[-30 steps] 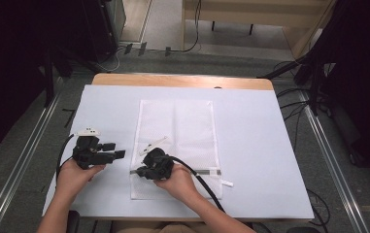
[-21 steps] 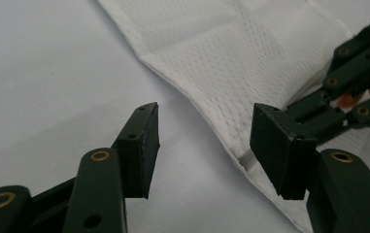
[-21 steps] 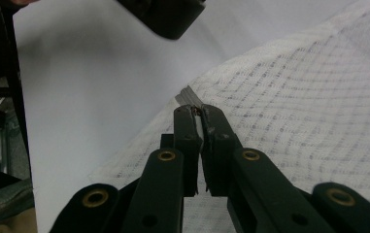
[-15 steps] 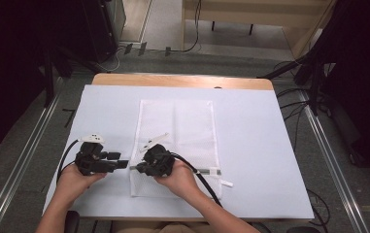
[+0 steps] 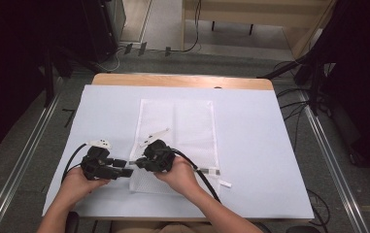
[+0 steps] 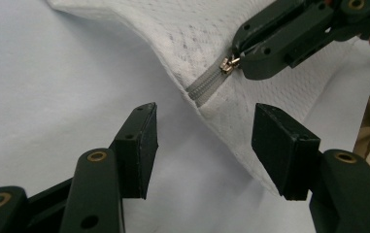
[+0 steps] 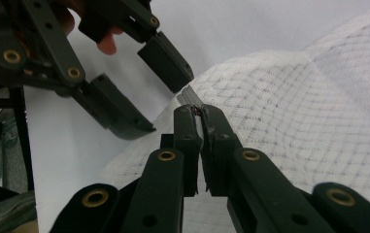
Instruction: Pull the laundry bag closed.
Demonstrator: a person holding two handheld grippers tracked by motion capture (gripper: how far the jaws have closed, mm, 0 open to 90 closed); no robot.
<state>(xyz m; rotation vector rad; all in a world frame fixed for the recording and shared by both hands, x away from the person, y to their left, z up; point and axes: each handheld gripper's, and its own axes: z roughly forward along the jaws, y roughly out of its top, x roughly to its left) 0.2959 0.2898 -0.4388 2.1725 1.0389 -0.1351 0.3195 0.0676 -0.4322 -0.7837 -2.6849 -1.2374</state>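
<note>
mesh bag (image 5: 182, 126): centre of the table (image 5: 270, 160)
left gripper (image 5: 124, 167): at the bag's 8 o'clock corner
right gripper (image 5: 139, 162): 3 o'clock of the left one

White mesh-cloth zip pouch (image 6: 207, 34): woven, rough, matt. Grey zipper tape (image 6: 206, 86) ribbed; small brass-coloured metal slider (image 6: 229, 64), shiny. Black plastic gripper jaws matt, pads (image 6: 280, 145) finely grooved, brass-look rivets. White table cover (image 5: 250, 145) smooth, matt; wooden table edge (image 5: 182, 80).

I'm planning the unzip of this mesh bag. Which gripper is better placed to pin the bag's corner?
Left. The left gripper is open with the bag's zipper end just ahead of its jaws, while the right gripper is shut on the zipper pull.
</note>
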